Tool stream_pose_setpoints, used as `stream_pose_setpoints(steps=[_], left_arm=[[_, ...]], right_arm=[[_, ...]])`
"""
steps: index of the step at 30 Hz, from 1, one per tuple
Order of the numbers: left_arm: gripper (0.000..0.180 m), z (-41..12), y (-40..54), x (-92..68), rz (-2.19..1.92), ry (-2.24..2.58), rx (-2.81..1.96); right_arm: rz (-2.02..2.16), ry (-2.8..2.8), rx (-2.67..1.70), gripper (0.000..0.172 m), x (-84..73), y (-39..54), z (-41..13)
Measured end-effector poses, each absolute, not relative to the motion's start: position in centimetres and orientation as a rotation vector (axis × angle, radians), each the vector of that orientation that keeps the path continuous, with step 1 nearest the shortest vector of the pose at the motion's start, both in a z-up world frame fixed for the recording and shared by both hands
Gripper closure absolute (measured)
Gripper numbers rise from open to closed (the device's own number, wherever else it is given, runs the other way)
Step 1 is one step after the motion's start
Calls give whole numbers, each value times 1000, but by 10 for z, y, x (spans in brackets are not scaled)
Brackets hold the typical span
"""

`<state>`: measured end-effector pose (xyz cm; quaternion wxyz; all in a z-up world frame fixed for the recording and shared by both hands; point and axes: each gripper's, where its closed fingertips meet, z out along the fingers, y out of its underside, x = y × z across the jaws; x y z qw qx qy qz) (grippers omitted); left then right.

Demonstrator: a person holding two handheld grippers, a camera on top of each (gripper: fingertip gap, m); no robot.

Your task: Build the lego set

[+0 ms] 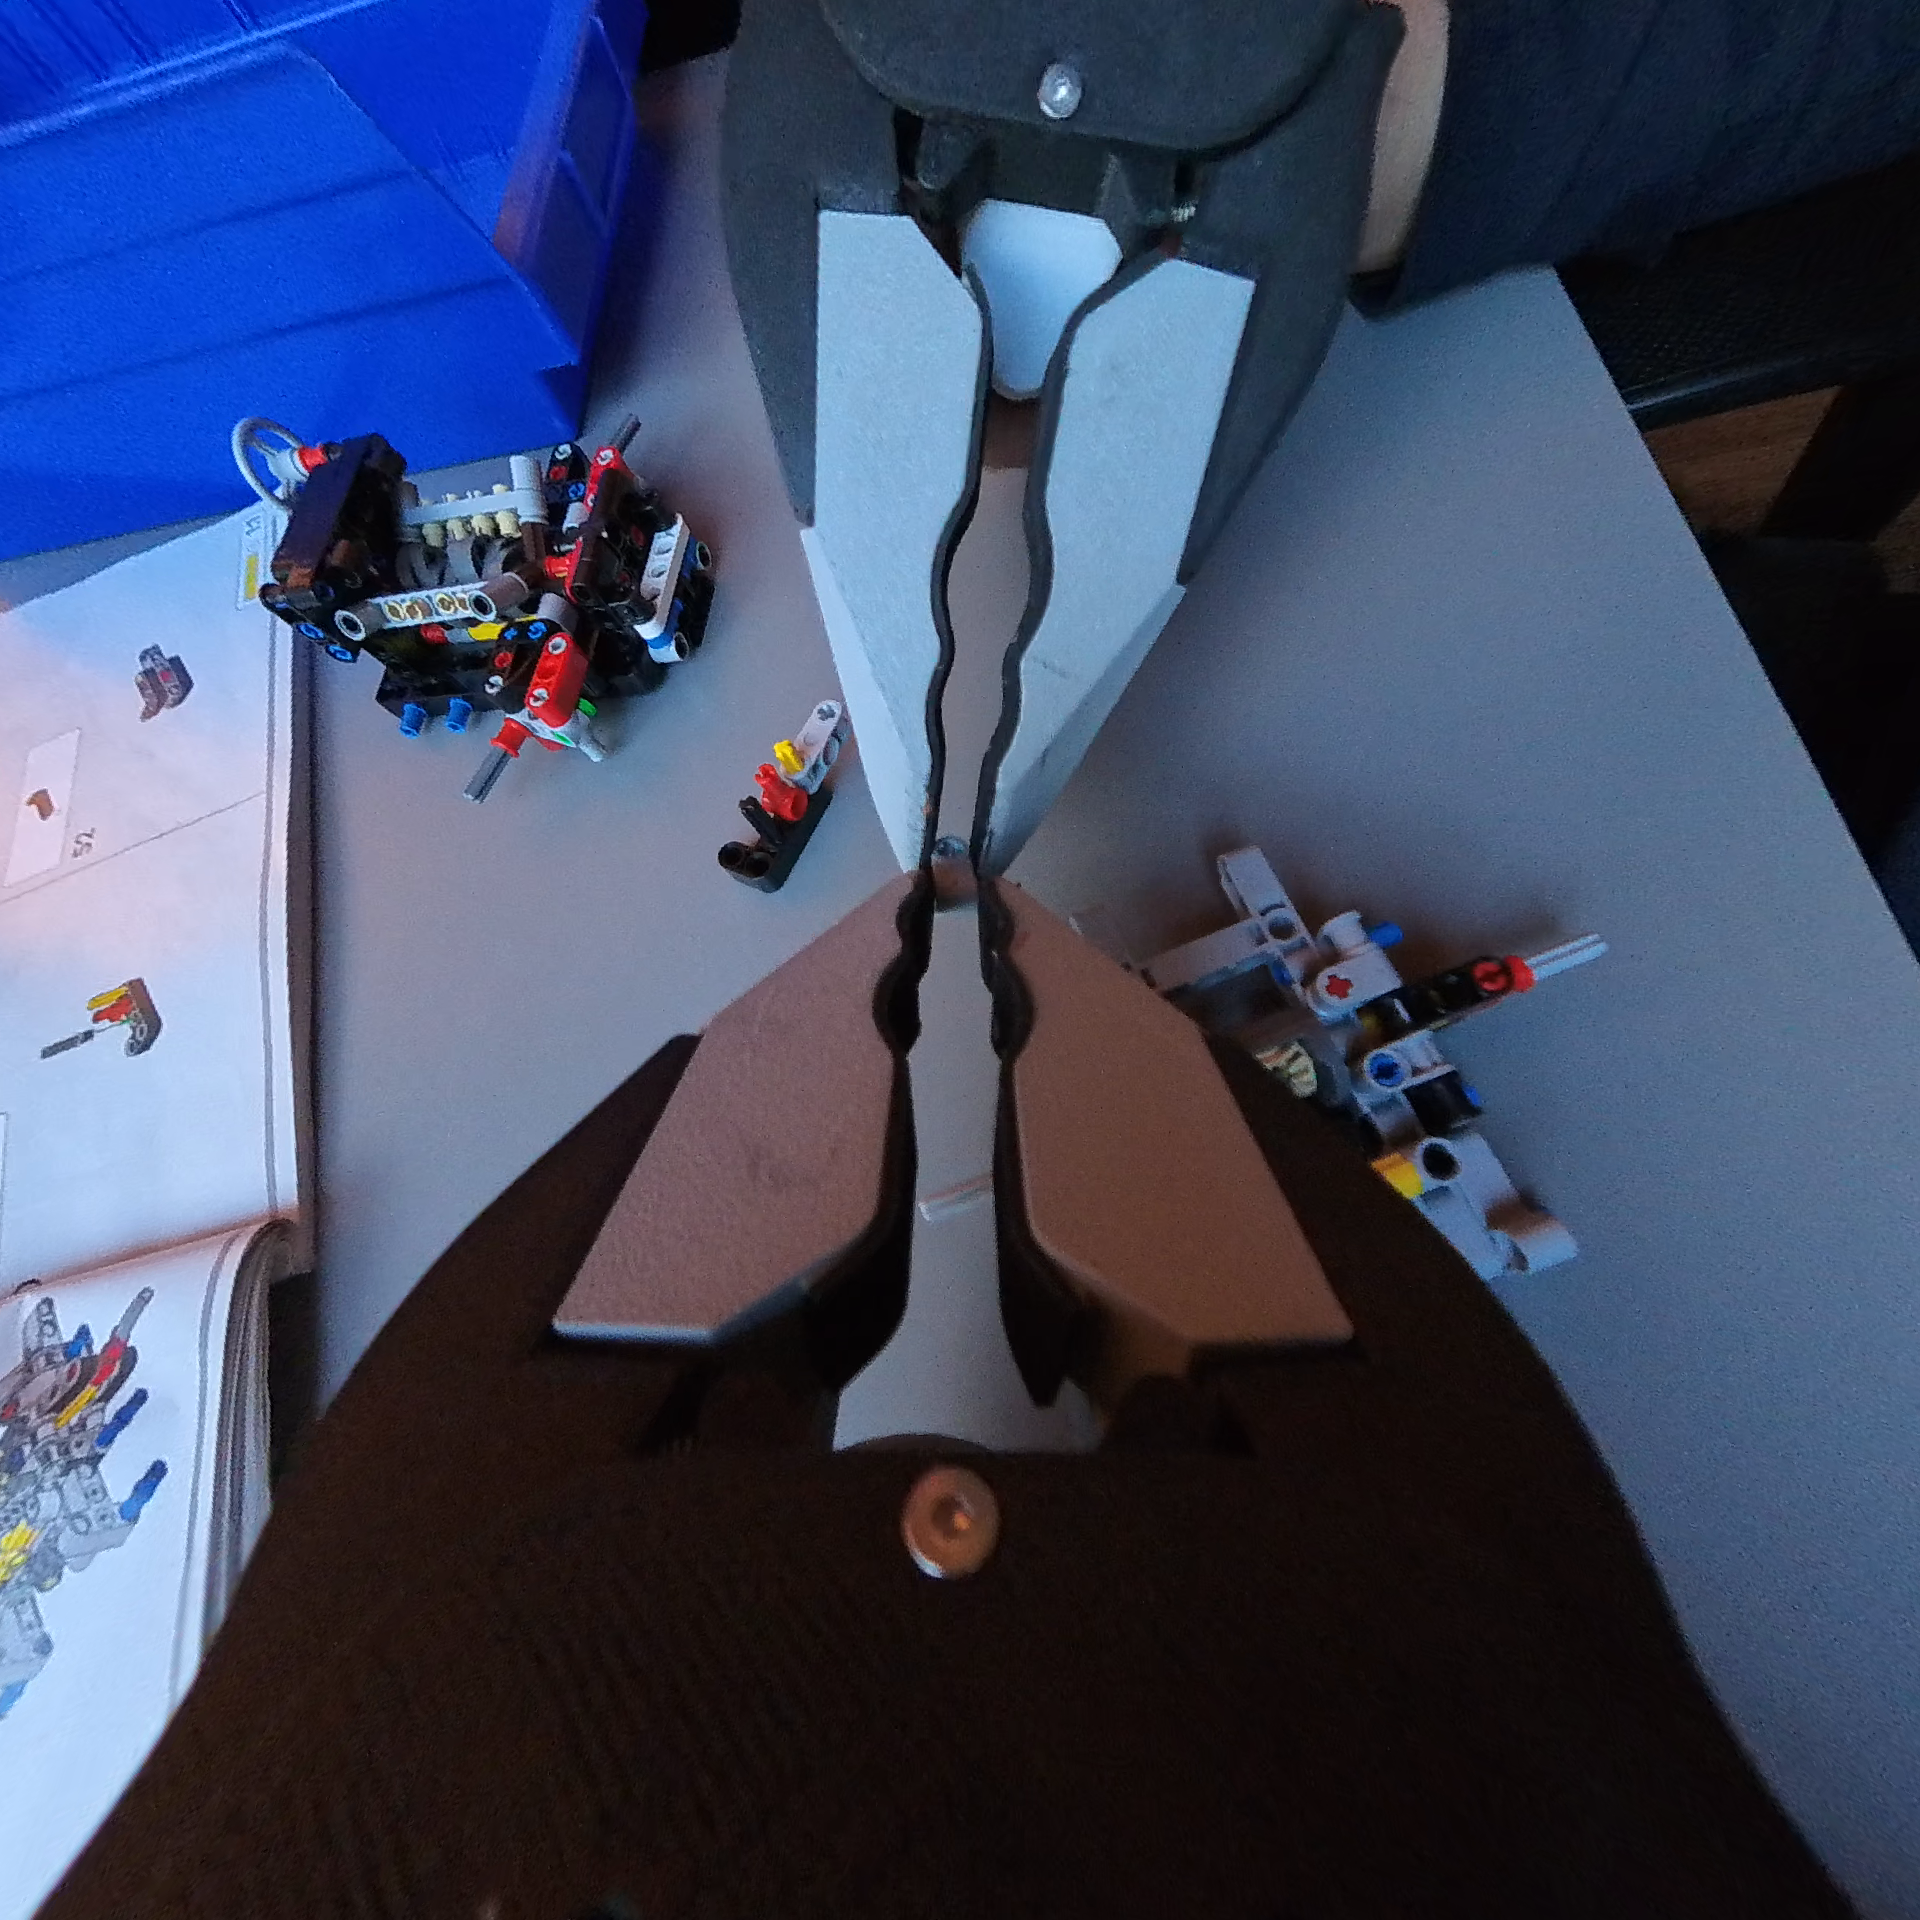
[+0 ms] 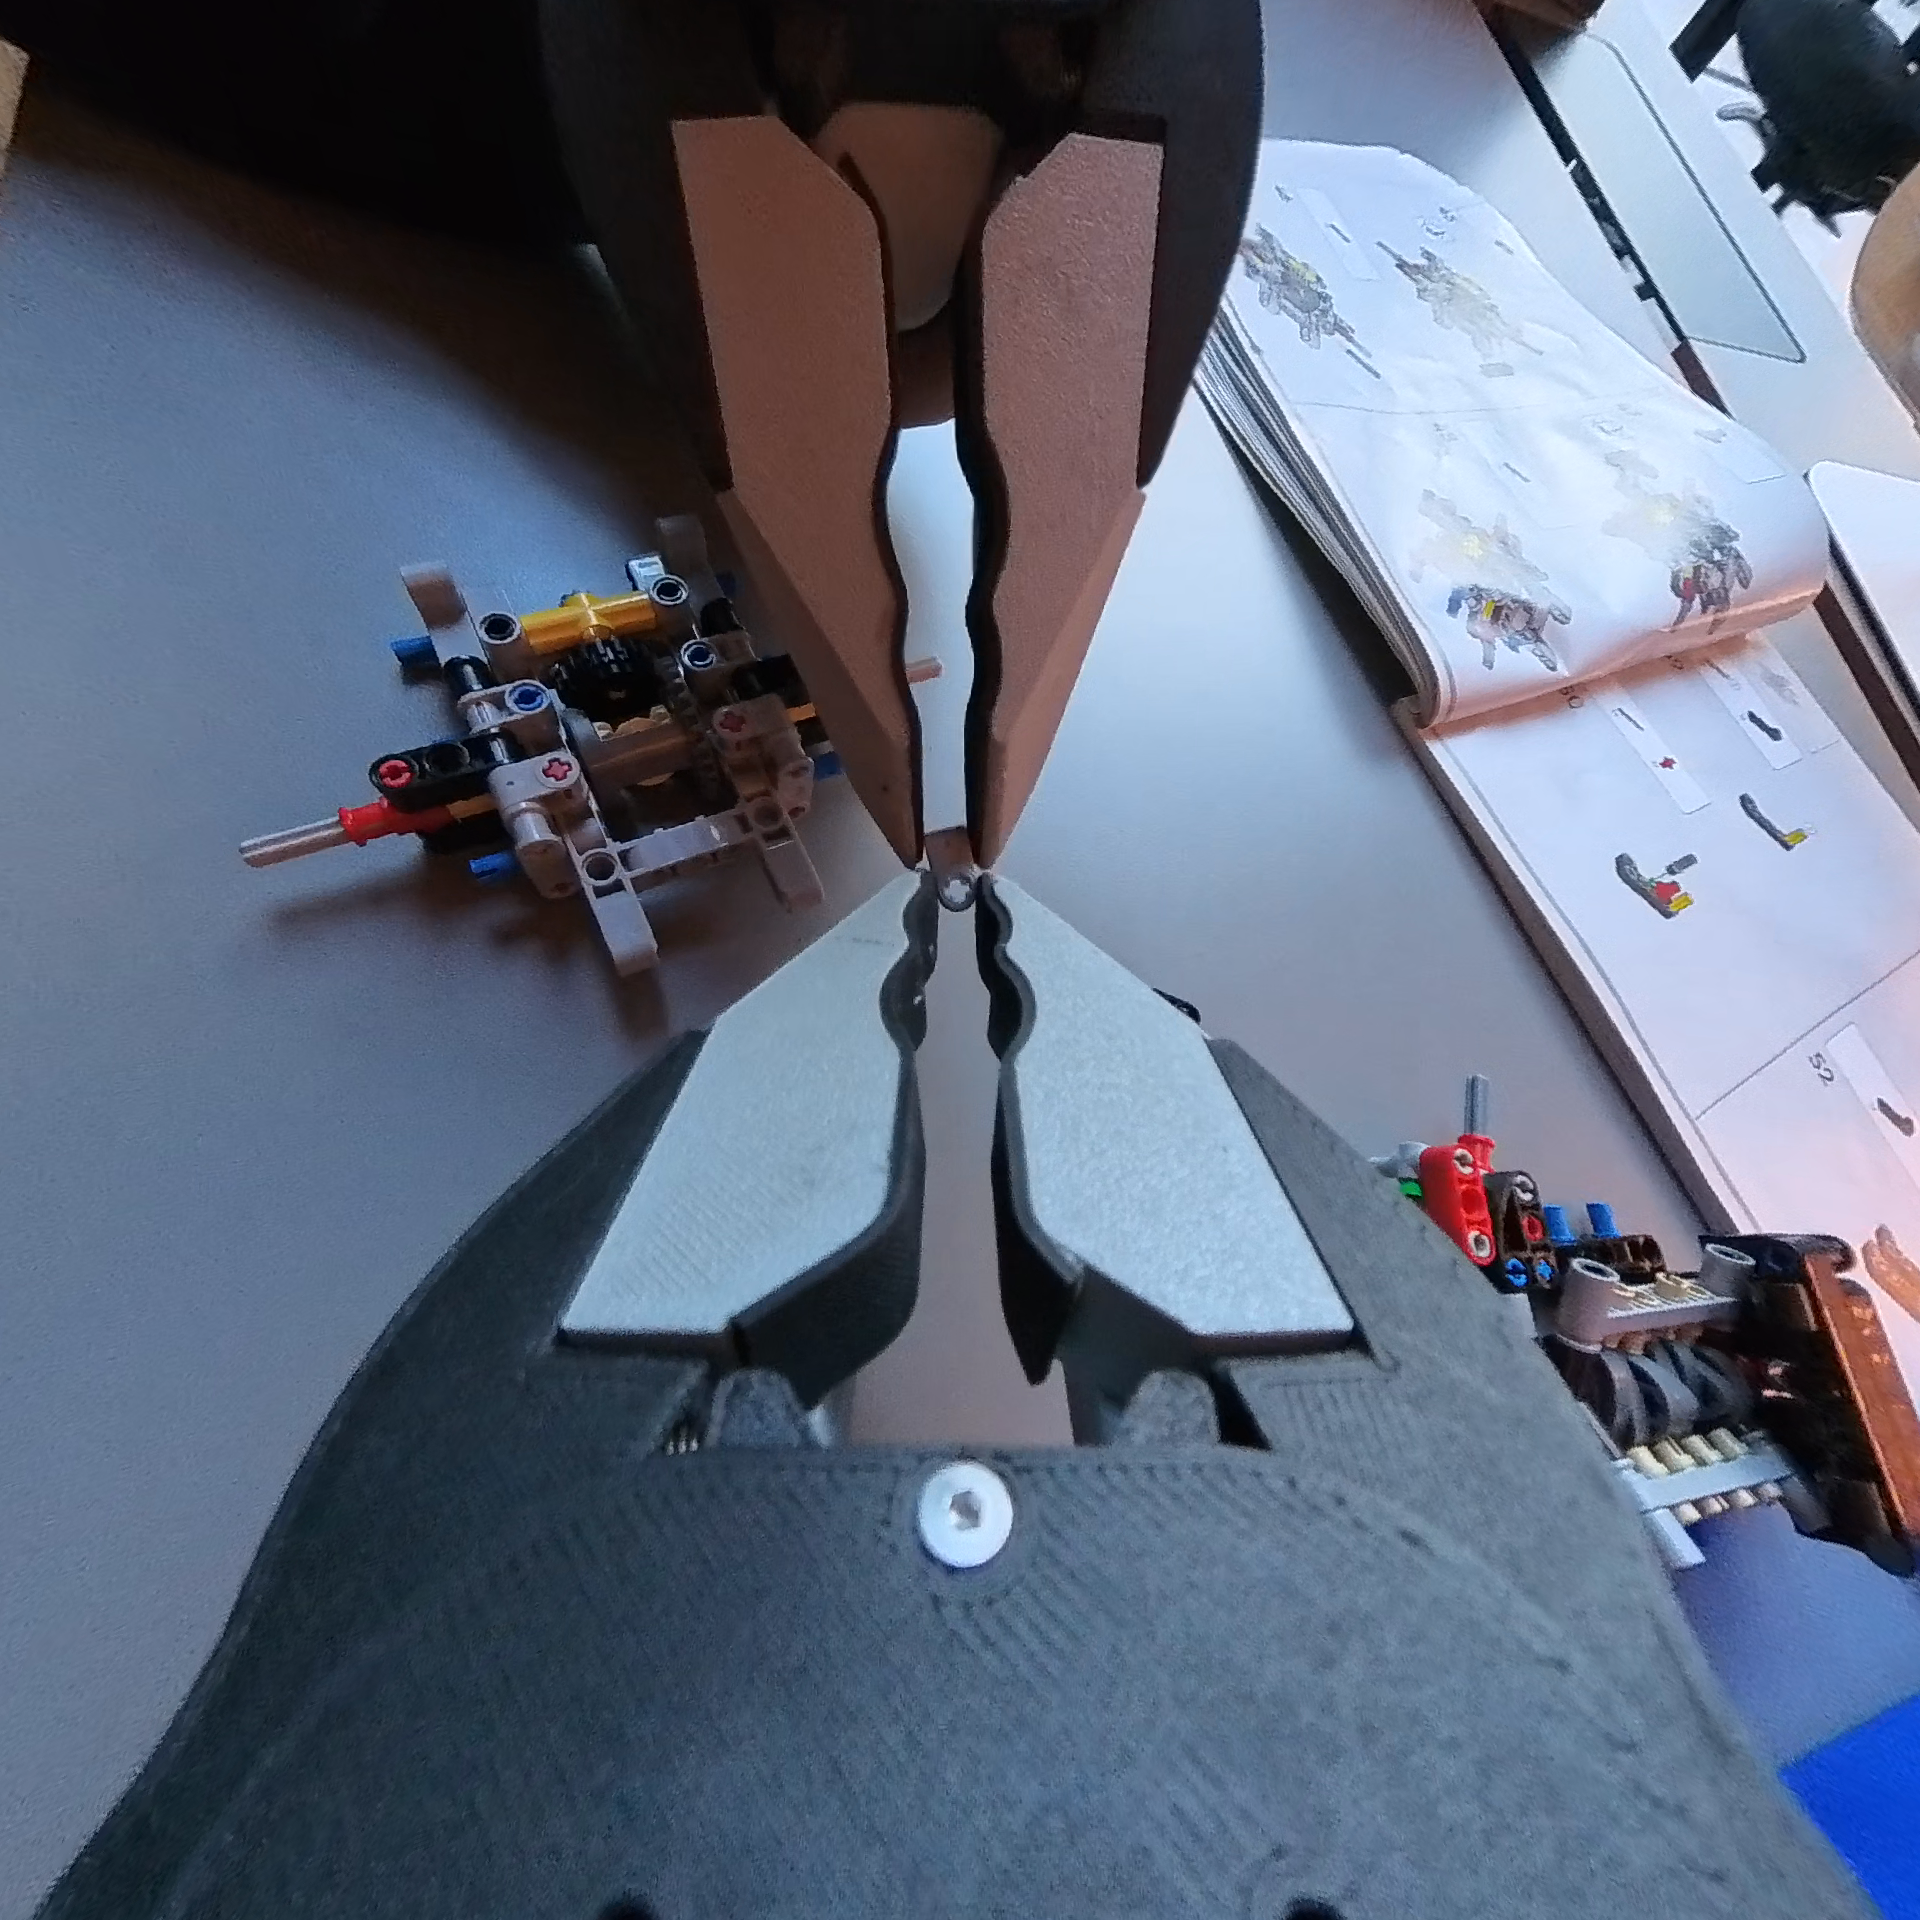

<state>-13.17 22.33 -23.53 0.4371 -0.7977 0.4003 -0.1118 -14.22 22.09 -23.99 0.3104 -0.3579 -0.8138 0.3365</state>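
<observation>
Two grippers meet tip to tip above the grey table (image 1: 1403, 623), and I see one small grey piece (image 2: 951, 862) shared between them. My left gripper (image 1: 954, 888), the one with tan fingers, is nearly closed, its jaws narrowed on the flat end of that piece, while the right gripper (image 2: 956, 902), with pale fingers, is just as narrow and pinches the rounded end with a hole in it. Pads on both sides appear to press against the piece, though it is tiny and I cannot make out its full shape. It hangs clear of the table, roughly between a grey block assembly (image 1: 1382, 1049) on one side and a small black, red and yellow part (image 1: 784, 800) on the other. Farther off sits a larger black block assembly (image 1: 488, 592), just beside an open instruction booklet (image 1: 135, 831) and near a blue bin (image 1: 260, 208). A thin white rod (image 1: 956, 1200) lies on the table under my left gripper's fingers, not touching them as far as I can judge. A person's dark sleeve (image 1: 1662, 125) shows behind the right gripper.
</observation>
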Motion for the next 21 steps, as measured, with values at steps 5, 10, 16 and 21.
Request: stream_pose_setpoints(steps=[5, 10, 16, 21], left_arm=[[173, -234, 223, -130, -305, 979, -1984], [174, -233, 224, -131, -300, 977, -1978], [175, -235, 225, -135, -286, 969, -1990], [175, -230, 227, -140, -343, 909, -1981]], right_arm=[[881, -2152, -944, 167, -143, 221, -241], [900, -2147, -951, 168, -143, 221, -240], [889, -2126, -940, 167, -146, 223, -241], [926, -2039, -981, 156, -147, 237, -230]])
